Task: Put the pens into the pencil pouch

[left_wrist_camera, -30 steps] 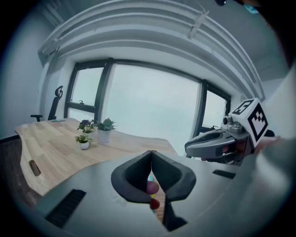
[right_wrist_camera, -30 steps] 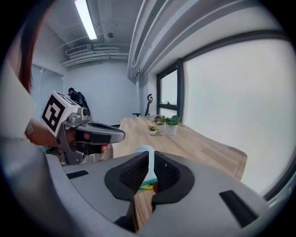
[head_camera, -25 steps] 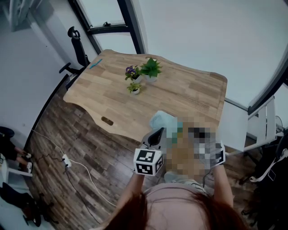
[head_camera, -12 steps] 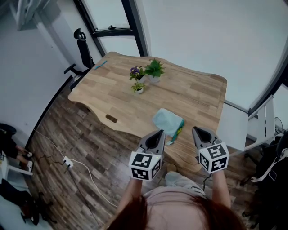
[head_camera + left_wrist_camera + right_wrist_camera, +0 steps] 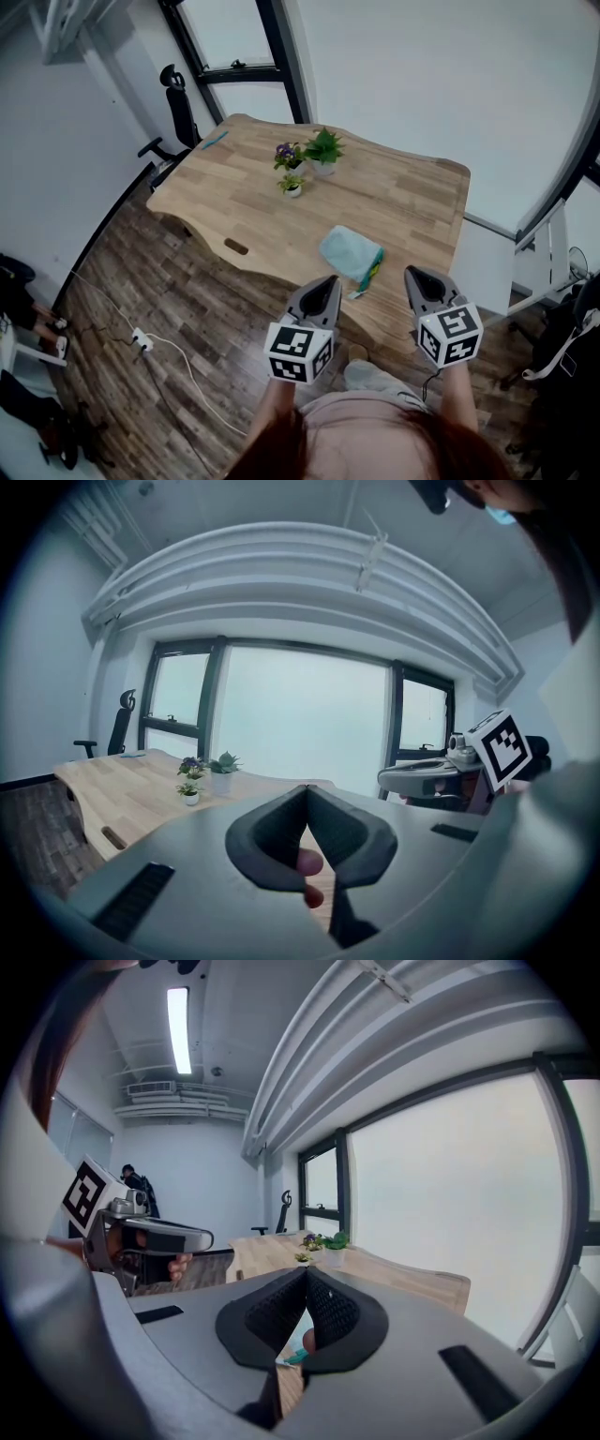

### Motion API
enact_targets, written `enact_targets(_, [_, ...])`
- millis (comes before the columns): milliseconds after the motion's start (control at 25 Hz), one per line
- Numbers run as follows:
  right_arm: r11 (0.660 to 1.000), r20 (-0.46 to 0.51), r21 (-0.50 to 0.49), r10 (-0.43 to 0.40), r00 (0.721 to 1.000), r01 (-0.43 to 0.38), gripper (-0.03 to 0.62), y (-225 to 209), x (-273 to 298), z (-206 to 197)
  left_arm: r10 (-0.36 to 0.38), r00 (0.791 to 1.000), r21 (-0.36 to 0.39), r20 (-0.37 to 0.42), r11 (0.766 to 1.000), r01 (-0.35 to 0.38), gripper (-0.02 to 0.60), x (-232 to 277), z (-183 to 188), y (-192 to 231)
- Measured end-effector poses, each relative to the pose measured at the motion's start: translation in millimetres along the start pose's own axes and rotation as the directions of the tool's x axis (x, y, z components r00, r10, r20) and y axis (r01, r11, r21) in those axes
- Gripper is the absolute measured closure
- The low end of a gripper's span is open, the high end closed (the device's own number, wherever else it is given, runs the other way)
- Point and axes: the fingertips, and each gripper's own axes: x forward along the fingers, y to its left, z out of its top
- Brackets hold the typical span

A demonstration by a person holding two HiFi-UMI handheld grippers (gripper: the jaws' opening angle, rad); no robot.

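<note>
Seen from the head view, a person holds two grippers side by side at waist height, forearms reaching forward over the near edge of a wooden table point(image 5: 412, 202). Both grippers point forward and slightly down, each with its marker cube facing up.

The left gripper point(image 5: 329, 280) has its jaws pressed fully together, and its own view point(image 5: 307, 793) shows nothing between them. The right gripper point(image 5: 411, 273) is likewise closed tip to tip and empty in its own view point(image 5: 307, 1275). Each gripper shows in the other's view, level with it and held clear of the table.

A light blue pouch point(image 5: 347, 251) lies flat on the table just ahead of the jaws, between the two grippers and nearer the left one. Neither gripper touches it. A green and yellow end point(image 5: 373, 272) pokes from the pouch's edge toward the right jaws; it is too small to say what it is. Whether the pouch is zipped cannot be told. Under the right jaws, a teal sliver point(image 5: 294, 1357) shows.

Well beyond the jaws, three small potted plants point(image 5: 307, 157) stand on the table.
</note>
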Motion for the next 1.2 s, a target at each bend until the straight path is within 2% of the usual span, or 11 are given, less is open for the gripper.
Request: enact_targets(1200, [0.999,0.054,-0.034,0.003,0.999,-0.001,0.594,25.1,-41.9,9.5,0.026,0.999,-0.017,0.044,1.0,-0.026,0.578,-46.7,2.0,-14.3])
